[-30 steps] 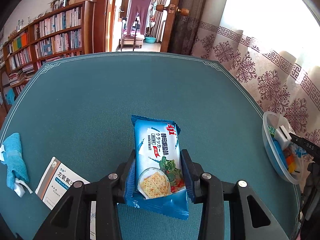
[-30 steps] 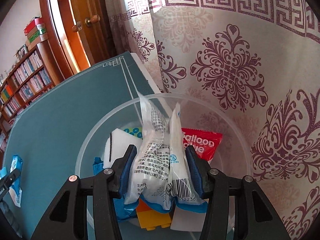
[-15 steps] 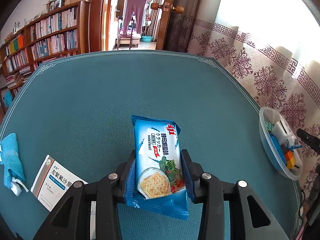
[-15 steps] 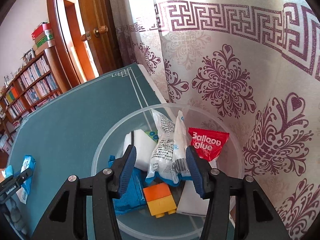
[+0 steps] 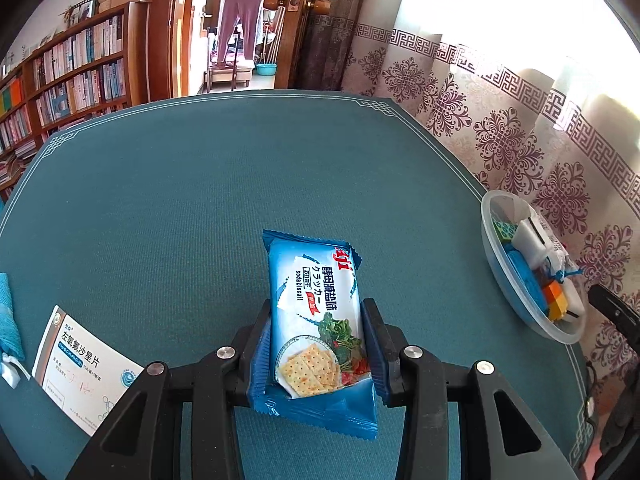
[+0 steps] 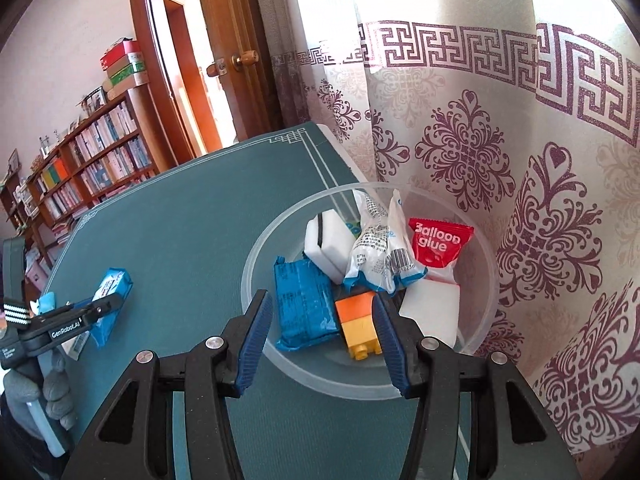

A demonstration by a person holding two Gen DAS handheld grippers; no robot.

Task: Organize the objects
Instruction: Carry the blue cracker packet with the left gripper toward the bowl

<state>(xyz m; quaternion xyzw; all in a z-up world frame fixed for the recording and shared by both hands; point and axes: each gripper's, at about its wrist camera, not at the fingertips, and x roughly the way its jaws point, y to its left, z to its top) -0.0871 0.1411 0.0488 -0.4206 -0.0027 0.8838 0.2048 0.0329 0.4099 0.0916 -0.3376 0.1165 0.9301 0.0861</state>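
My left gripper is shut on a blue soda cracker packet, held above the teal table. A clear plastic bowl sits at the table's right edge by the curtain. In the right wrist view my right gripper stands open and empty over the bowl's near side. Inside the bowl lie a white printed packet, a red balloon glue sachet, an orange and yellow brick, a blue packet and a white sponge. The left gripper with the cracker packet shows at the left.
A white medicine box and a blue cloth lie on the table's near left. A patterned curtain hangs right behind the bowl. Bookshelves and an open door stand beyond the far edge. A gloved hand holds the left tool.
The right gripper has let go of the white printed packet, which now lies in the bowl, and has drawn back and up. The left gripper has carried the cracker packet toward the bowl.
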